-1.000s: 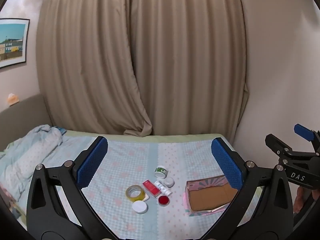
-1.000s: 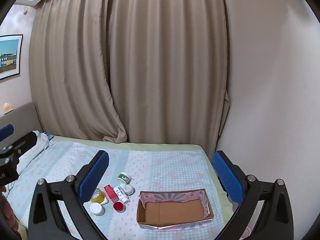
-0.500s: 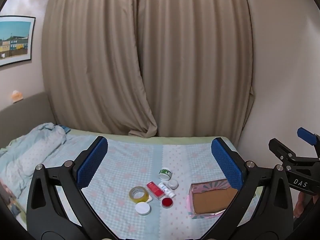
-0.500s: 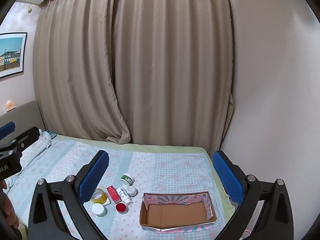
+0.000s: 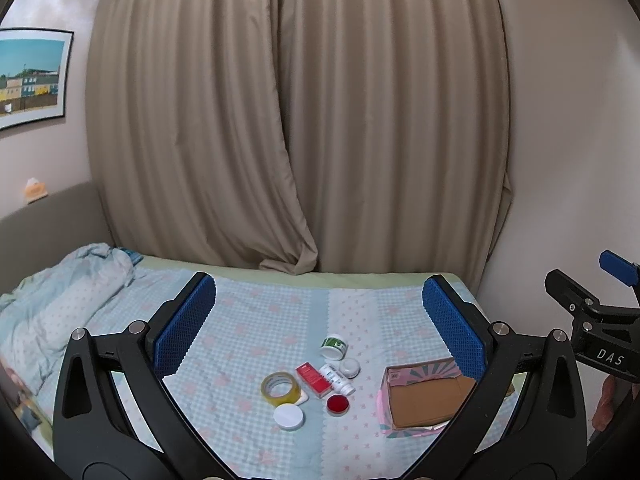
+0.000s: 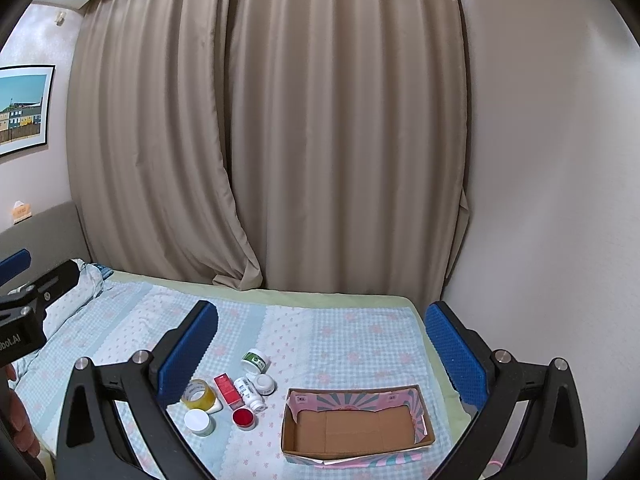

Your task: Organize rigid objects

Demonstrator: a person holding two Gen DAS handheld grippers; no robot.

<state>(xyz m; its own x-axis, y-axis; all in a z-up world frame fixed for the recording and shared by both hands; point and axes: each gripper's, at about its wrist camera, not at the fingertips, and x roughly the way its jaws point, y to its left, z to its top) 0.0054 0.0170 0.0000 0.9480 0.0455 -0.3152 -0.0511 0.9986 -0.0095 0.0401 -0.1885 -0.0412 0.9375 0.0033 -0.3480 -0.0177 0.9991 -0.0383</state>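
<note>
Curtains: beige, drawn shut across the far wall.
Bed: spread with a blue-and-pink checked sheet; rumpled quilt at far left.
Framed picture: coloured houses, hung on the left wall.
Left gripper: raised above the bed, blue pads spread wide, nothing held.
Right gripper: likewise raised, pads wide apart, nothing between them.
Cardboard box: open-topped, pink patterned lining, on the bed's near right, apart from the small items.
Tape roll: yellowish, lying flat at the left of the cluster.
Red box: flat, between tape and white bottle.
Green-labelled jar: tipped on its side, farthest of the group.
White-lidded jar: nearest, just beside the tape.
Red-lidded tin: near side, right of the white-lidded jar.
Small white jar: just beside the bottle.
</note>
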